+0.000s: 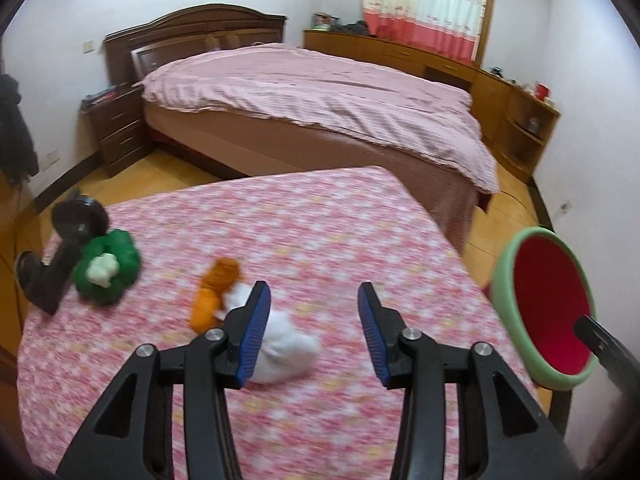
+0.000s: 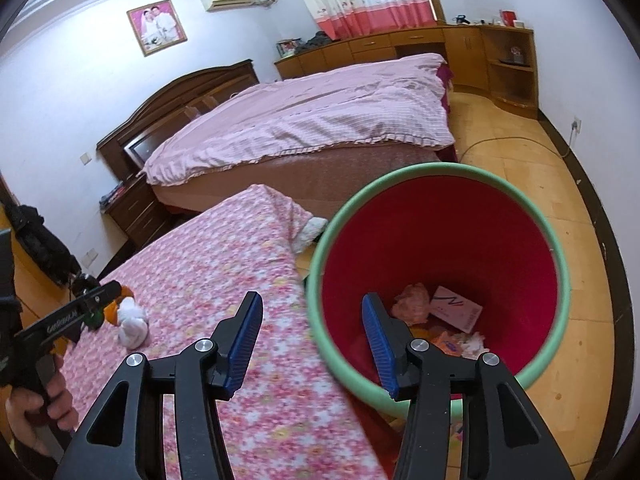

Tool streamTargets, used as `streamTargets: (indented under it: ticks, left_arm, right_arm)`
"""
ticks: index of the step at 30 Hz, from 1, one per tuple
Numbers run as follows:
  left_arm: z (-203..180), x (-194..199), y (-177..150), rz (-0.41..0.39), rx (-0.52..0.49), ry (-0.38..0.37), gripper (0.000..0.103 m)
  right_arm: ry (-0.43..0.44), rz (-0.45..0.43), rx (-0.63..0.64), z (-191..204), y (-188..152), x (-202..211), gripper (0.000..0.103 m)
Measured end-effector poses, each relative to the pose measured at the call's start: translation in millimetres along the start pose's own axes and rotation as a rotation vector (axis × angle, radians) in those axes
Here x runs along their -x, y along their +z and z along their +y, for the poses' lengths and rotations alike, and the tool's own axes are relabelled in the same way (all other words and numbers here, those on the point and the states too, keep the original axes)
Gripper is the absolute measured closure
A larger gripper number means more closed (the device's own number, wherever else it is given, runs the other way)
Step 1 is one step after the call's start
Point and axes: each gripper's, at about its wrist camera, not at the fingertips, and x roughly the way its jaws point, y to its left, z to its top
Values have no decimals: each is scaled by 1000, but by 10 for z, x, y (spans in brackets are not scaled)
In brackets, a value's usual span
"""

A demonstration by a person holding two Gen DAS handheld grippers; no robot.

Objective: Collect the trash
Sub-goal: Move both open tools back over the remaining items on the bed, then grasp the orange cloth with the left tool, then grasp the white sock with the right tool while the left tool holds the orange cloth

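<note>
The left gripper point(image 1: 312, 332) hangs over the floral-covered surface point(image 1: 320, 232) with its jaws spread wide and empty. A crumpled white wad point(image 1: 286, 354) lies just inside the left jaw, partly hidden by it, its long axis running roughly across the gap; an orange scrap point(image 1: 214, 294) sits just beyond, further left. The right gripper point(image 2: 316, 344), jaws also apart and holding nothing, straddles the green rim of the red bin point(image 2: 440, 240), so the left one is nearer the wad.

Floral table point(image 1: 320, 216), white wad point(image 1: 288, 344), orange scrap point(image 1: 214, 292), green wad point(image 1: 110, 268)
</note>
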Motion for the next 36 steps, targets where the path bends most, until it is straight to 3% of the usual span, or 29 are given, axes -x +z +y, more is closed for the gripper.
streamTargets:
  ticks: [10,17,22,26,36]
  left_arm:
    - [531,-449,29,74,82,49,55]
    - [742,-711,11,102,148,39,55]
    - [844,-818,-4,109,179,-7,55]
    - [869,-799,-12,85,183,-35,67]
    - [922,-381,-43,6,194,-35,68]
  right_arm:
    - [-3,39,42,211,-20,-198,50]
    - [-20,61,54,271,-26,-333,49]
    - [-11,83,68,365,-53,-432,49]
    - [0,100,81,438,-81,-493,49]
    - [44,111,121,664,-123,-505,49]
